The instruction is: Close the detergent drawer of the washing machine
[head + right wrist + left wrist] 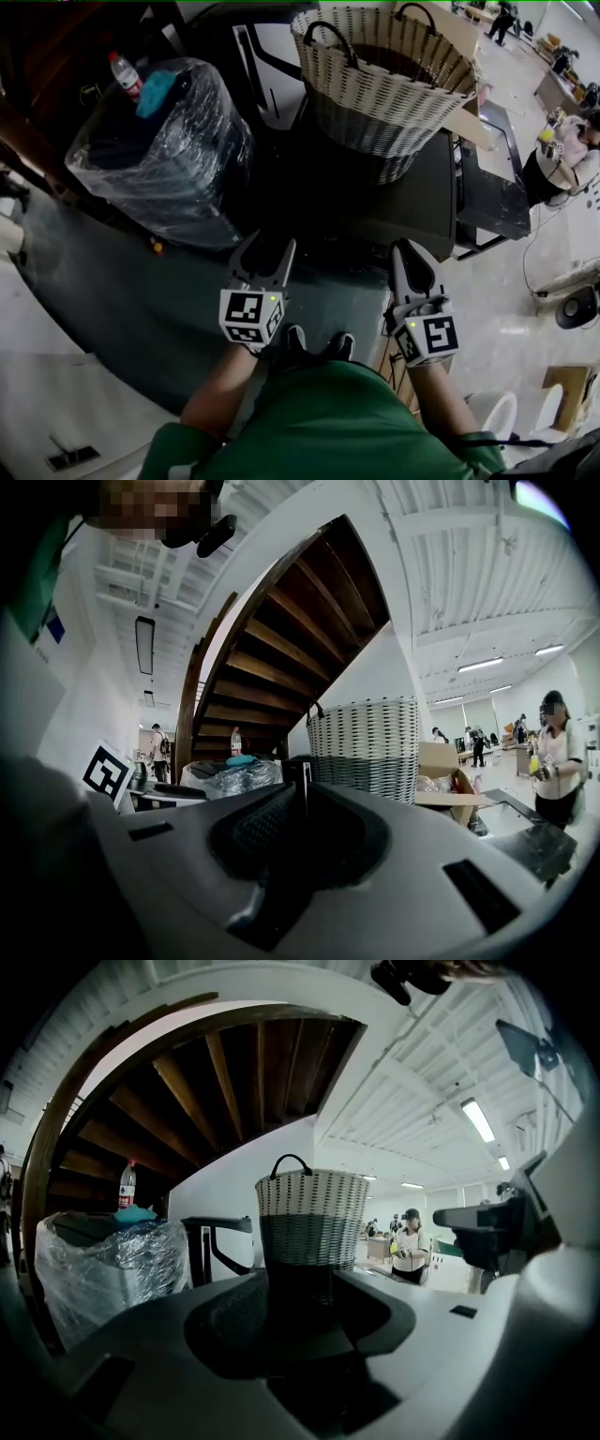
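Observation:
The detergent drawer shows in no view. In the head view both grippers are held up side by side over the dark top of the machine (pixel 375 202), close to my body. My left gripper (pixel 265 246) has its jaws a little apart with nothing between them. In the left gripper view, the left gripper (pixel 300 1309) points level at the wicker basket (pixel 312 1222), whose dark lower band shows through the gap. My right gripper (pixel 410 248) looks pointed, with its jaws together. In the right gripper view, the right gripper (pixel 305 810) leaves only a thin slit and holds nothing.
A large wicker basket (pixel 384 84) with handles stands on the machine's top. Left of it is a plastic-wrapped bundle (pixel 164 155) with a bottle (pixel 124 73) on top. A cardboard box (pixel 450 785) lies right of the basket. A wooden stair (pixel 281 658) rises behind. A person (pixel 409 1246) stands far off.

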{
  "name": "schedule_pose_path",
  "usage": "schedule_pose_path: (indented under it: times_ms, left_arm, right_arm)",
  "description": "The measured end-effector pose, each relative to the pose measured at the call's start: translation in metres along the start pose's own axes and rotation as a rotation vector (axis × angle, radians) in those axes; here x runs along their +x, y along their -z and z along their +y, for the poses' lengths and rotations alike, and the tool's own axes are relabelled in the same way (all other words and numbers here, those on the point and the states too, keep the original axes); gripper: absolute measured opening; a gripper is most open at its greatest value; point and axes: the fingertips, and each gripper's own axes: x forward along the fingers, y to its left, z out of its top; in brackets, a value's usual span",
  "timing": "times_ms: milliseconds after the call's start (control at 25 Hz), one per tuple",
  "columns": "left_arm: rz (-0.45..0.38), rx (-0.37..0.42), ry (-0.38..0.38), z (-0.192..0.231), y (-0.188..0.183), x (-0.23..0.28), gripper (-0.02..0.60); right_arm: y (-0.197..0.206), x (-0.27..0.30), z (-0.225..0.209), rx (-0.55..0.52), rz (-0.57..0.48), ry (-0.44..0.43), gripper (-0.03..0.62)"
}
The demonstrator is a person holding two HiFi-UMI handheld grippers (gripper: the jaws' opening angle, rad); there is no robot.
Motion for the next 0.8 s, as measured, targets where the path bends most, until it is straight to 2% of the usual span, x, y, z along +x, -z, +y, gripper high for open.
schedule_pose_path:
  times_ms: [360, 800]
  left_arm:
    - [-0.080, 0.034, -0.035, -0.007, -0.037, -0.020, 0.229]
    - [-0.078, 0.028, -0.064, -0.001, -0.034, -0.025, 0.229]
  right_arm:
    - [-0.012, -0.007, -0.003, -0.011, -0.026, -0.026, 0.054]
    - [-0.006, -0.007, -0.008, 0.000, -0.018, -0.024, 0.054]
